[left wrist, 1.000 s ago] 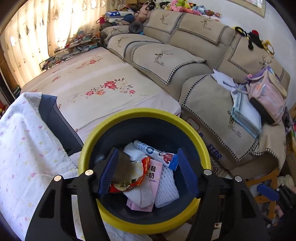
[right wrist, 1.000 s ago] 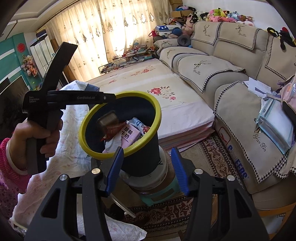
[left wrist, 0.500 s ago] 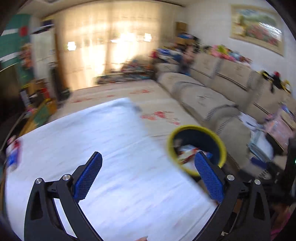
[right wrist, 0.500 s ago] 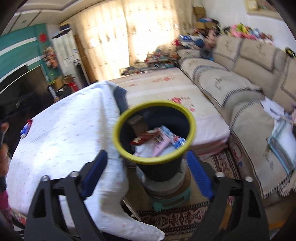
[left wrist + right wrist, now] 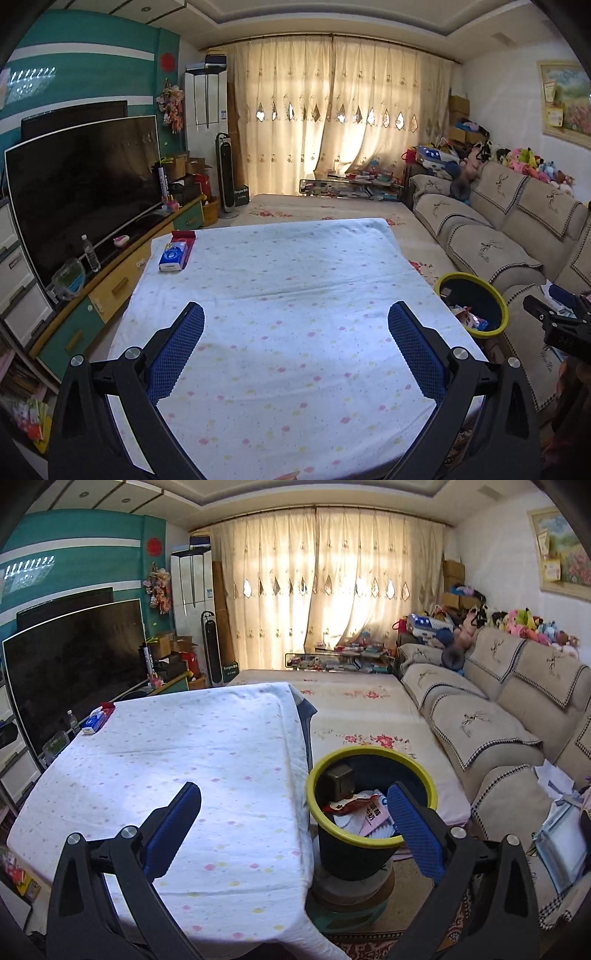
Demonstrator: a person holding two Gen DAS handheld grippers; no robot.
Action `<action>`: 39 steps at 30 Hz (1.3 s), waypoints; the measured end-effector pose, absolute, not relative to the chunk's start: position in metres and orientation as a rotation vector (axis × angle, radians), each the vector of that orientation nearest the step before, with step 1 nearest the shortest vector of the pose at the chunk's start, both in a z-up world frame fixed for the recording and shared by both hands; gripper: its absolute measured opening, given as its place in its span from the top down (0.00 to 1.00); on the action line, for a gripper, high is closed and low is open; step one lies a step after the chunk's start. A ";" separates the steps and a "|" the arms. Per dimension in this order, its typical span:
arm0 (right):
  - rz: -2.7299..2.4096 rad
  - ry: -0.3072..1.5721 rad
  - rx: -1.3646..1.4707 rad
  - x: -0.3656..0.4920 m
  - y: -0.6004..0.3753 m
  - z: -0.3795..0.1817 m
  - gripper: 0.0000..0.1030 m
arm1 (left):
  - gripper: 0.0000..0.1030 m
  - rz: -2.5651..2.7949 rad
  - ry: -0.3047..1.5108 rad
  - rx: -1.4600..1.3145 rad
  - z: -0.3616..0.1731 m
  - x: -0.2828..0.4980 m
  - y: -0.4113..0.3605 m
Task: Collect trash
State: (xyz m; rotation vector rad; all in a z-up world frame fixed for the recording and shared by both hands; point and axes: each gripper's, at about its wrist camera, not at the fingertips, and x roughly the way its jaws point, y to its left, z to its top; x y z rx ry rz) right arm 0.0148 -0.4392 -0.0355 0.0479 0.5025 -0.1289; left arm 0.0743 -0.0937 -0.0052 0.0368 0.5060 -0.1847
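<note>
We hold the left claw (image 5: pixel 295 354) wide open and empty above the counter (image 5: pixel 295 266), low centre of frame; the right claw (image 5: pixel 293 832) is likewise spread and empty, straddling the counter edge and the bin (image 5: pixel 371 805). The bin sits just beside the counter, lower right, raised on a stool, presumably so drops are short. Wrappers (image 5: pixel 364 814) lie inside it. A tissue pack (image 5: pixel 173 255) rests at the counter's far left corner; we judge it the only remaining candidate. Nothing blocks the reach.
</note>
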 end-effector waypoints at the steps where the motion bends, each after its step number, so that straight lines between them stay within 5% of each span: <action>1: -0.134 0.501 0.043 0.012 -0.436 -0.034 0.07 | 0.05 -0.184 0.506 0.037 -0.006 0.070 -0.093; 39: -0.115 0.495 0.054 0.005 -0.430 -0.030 0.07 | 0.05 -0.162 0.511 -0.005 -0.014 0.063 -0.078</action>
